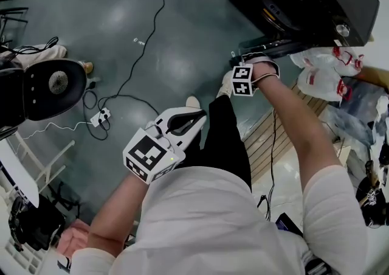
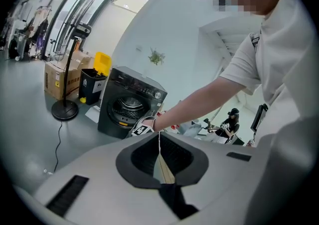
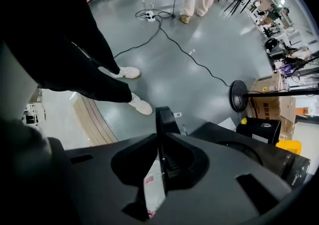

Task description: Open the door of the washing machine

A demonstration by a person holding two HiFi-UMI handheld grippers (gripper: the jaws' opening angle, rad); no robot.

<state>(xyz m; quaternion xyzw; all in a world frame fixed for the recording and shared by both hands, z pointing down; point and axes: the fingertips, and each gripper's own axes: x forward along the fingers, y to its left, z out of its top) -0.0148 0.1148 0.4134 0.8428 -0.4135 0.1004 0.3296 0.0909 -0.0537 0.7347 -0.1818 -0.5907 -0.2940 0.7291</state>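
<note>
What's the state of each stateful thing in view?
door: open, swung away from the drum opening.
washing machine: drum exposed.
right gripper: shut on the door's edge.
left gripper: shut, empty, away from the machine.

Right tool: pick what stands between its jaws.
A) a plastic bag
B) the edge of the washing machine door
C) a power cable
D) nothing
B: the right gripper view shows the right tool clamped on the dark edge of the washing machine door.
</note>
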